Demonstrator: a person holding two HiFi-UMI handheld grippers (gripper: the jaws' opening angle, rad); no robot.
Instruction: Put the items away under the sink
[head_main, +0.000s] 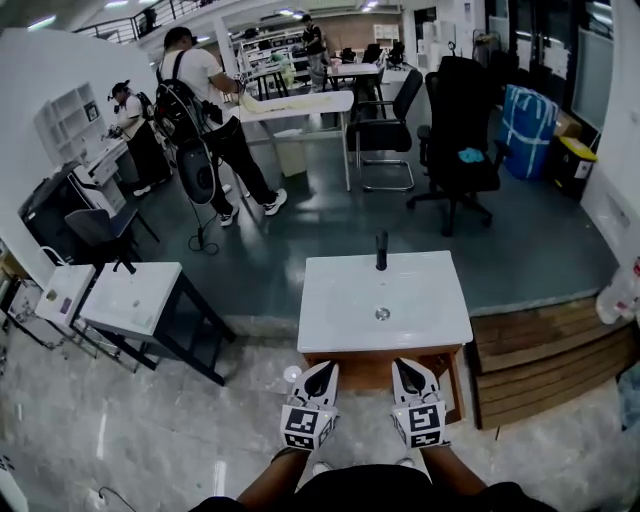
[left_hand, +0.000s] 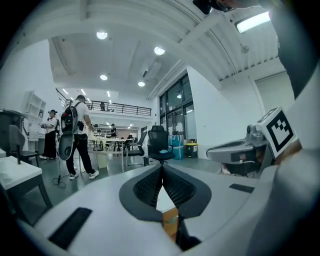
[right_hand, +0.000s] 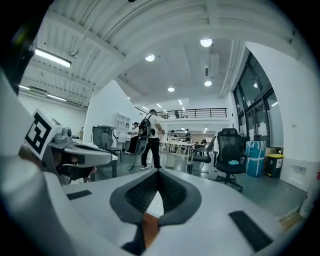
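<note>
Where the head view looks steeply down, the left gripper (head_main: 320, 372) and the right gripper (head_main: 405, 368) hang side by side, apart. They are just in front of the white sink (head_main: 340, 300) on its wooden cabinet (head_main: 365, 370), with a black faucet (head_main: 381, 250) at the far edge. In the left gripper view, the left gripper (left_hand: 162, 169) has its ribbed pads meeting at the tips, nothing between them. In the right gripper view, the right gripper (right_hand: 159, 173) is likewise closed and empty, with a black office chair (right_hand: 229, 142) standing well beyond.
</note>
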